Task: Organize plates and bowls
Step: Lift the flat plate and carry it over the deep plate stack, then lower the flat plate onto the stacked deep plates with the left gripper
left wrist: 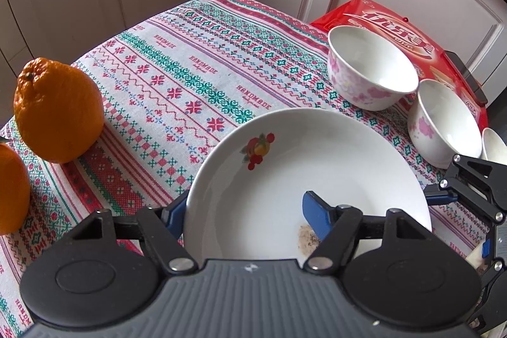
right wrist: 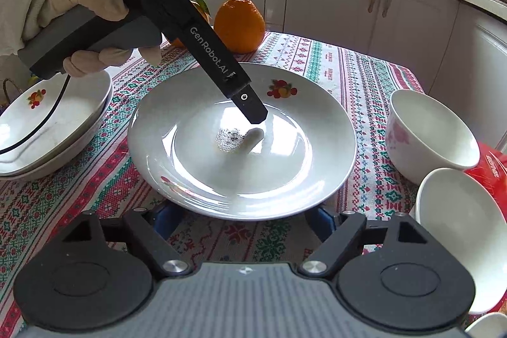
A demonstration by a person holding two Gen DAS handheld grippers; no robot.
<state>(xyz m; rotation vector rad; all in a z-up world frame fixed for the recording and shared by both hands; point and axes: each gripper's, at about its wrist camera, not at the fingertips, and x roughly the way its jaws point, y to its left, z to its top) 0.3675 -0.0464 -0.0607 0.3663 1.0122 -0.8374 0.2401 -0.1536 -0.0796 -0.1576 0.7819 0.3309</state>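
Left wrist view: the left gripper (left wrist: 245,216) straddles the rim of the fruit-patterned plate (left wrist: 304,167) on the tablecloth (left wrist: 177,78), 1 pad inside, 1 outside; a firm grasp cannot be confirmed.

Right wrist view: the right gripper (right wrist: 242,219) stands released at the plate's (right wrist: 196,179) near edge, 2 floral bowls (right wrist: 427,135) just right.

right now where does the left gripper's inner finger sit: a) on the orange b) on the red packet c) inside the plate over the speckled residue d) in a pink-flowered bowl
c: in the right wrist view the left gripper reaches into the plate, and one of its fingers ends right beside the speckled residue, clear of the bowls, orange and packet.
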